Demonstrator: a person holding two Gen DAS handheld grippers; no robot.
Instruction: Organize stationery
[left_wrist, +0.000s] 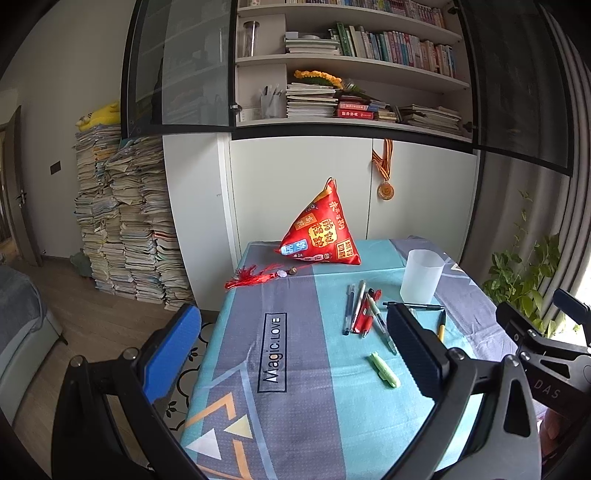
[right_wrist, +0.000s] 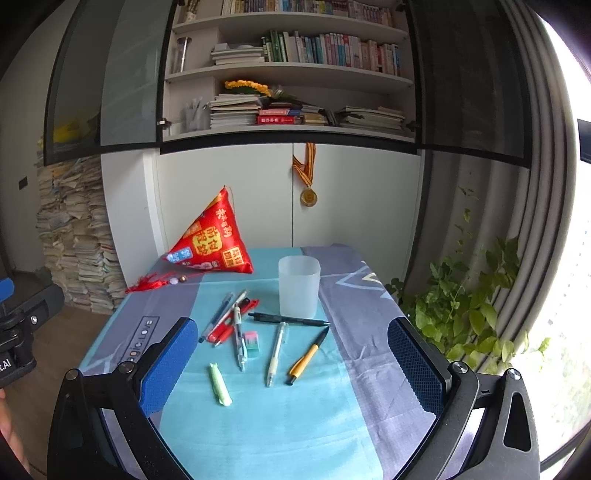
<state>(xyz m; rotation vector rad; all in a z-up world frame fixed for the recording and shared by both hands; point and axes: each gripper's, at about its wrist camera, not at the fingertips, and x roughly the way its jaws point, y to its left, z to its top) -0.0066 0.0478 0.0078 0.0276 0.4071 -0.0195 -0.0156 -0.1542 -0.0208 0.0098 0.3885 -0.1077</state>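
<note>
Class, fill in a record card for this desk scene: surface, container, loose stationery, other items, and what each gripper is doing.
surface: table under a teal and grey patterned cloth
container: frosted translucent plastic cup, upright, looks empty
loose stationery: cluster of red and blue pens; black pen at the cup's base; white pen; yellow-and-black pen; green highlighter; pink-green eraser
other items: red pyramid-shaped cushion; red tassel
left gripper: open, empty
right gripper: open, empty
</note>
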